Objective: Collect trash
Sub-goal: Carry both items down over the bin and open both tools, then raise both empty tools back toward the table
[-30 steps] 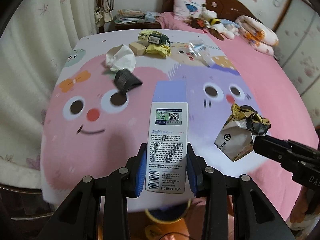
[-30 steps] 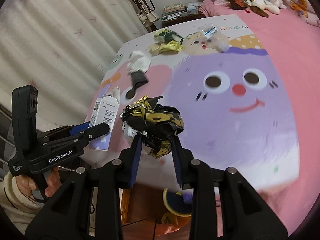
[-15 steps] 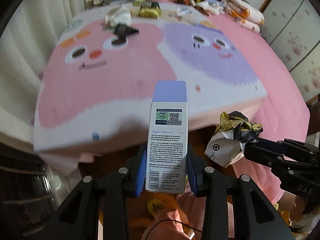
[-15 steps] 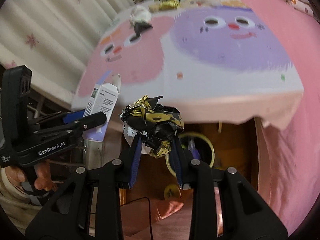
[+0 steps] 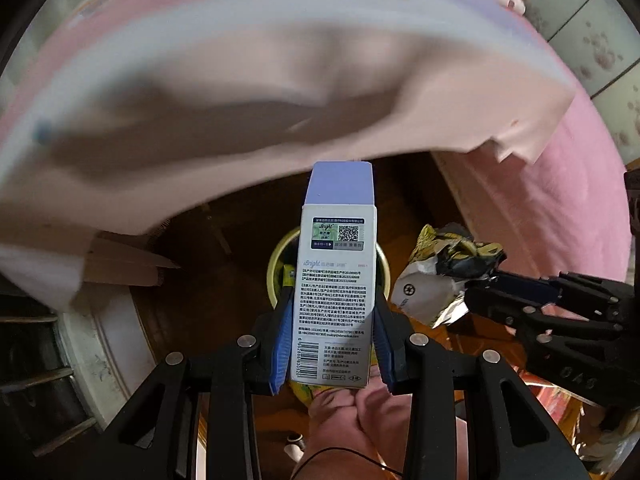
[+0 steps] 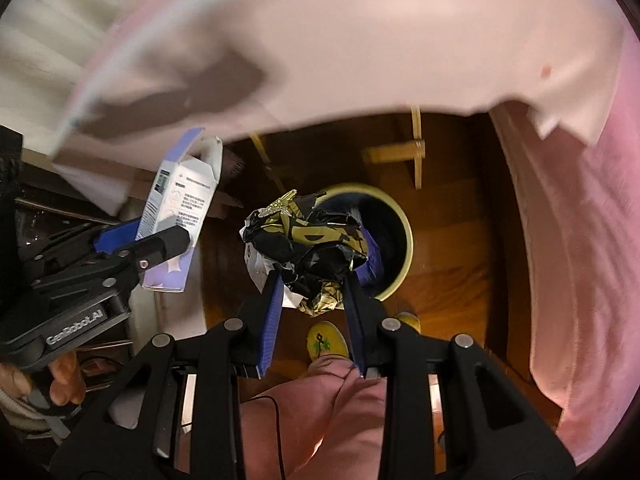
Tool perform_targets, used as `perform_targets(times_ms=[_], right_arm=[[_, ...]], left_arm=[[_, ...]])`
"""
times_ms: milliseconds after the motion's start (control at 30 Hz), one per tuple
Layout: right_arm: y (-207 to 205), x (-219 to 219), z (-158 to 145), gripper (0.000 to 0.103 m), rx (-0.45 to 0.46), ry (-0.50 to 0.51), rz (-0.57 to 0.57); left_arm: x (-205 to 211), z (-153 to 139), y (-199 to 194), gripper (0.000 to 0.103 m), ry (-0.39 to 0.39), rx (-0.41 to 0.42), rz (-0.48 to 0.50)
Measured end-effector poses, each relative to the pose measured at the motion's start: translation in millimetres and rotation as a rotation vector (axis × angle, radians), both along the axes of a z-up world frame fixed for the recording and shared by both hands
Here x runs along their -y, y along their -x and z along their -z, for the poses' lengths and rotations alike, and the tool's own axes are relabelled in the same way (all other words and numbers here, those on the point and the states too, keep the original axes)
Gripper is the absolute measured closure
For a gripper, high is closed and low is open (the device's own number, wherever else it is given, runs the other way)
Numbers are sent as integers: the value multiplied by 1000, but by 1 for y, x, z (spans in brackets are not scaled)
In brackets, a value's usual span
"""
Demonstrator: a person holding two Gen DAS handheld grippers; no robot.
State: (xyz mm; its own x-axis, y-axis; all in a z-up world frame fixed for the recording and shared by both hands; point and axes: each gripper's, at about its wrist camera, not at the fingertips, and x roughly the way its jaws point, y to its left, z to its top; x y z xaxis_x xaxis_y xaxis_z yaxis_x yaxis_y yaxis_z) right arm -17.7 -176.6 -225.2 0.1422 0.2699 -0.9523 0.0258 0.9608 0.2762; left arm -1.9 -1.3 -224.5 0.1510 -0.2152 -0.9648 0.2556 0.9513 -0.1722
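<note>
1. The box [image 5: 334, 292] stands upright, pinched between the left gripper [image 5: 333, 320] jaws, above the bin [image 5: 276, 264].
2. The crumpled wrapper [image 6: 308, 248] is pinched in the right gripper [image 6: 310, 284] jaws, over the bin's rim.
3. Beyond both jaws hangs the pink bedsheet [image 6: 360, 40]; below them, wooden floor [image 6: 452, 256] and a yellow slipper [image 6: 326, 340].
</note>
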Motion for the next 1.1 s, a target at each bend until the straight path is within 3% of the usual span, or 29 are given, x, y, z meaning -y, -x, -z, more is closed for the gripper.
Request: perform_targets(times_ms=[267,467,533,567,667,767,1100], right_arm=[[-1,17,115,76,-72,-5,44],[-18,20,180,75,-98,0,31],[-23,21,193,73,-105,-4,29],[-26,21,200,73,-113,-9,28],[-36,23,210,66,-119,-22,26],[-38,28,212,58,-107,-23,21],[-33,31,191,53,-102,15,9]], left_arm=[[17,97,-9,68,-21,-63,2],[23,152,-17,67,-52,-106,-9],[30,165,-19,62,-61,-119,-13],[31,169,-20,54,-61,-121,-18],[34,182,-28,18,-58,-114,-30],[35,186,-32,17,-59,-100,-43],[24,161,-31,17,-67,-77,-80]])
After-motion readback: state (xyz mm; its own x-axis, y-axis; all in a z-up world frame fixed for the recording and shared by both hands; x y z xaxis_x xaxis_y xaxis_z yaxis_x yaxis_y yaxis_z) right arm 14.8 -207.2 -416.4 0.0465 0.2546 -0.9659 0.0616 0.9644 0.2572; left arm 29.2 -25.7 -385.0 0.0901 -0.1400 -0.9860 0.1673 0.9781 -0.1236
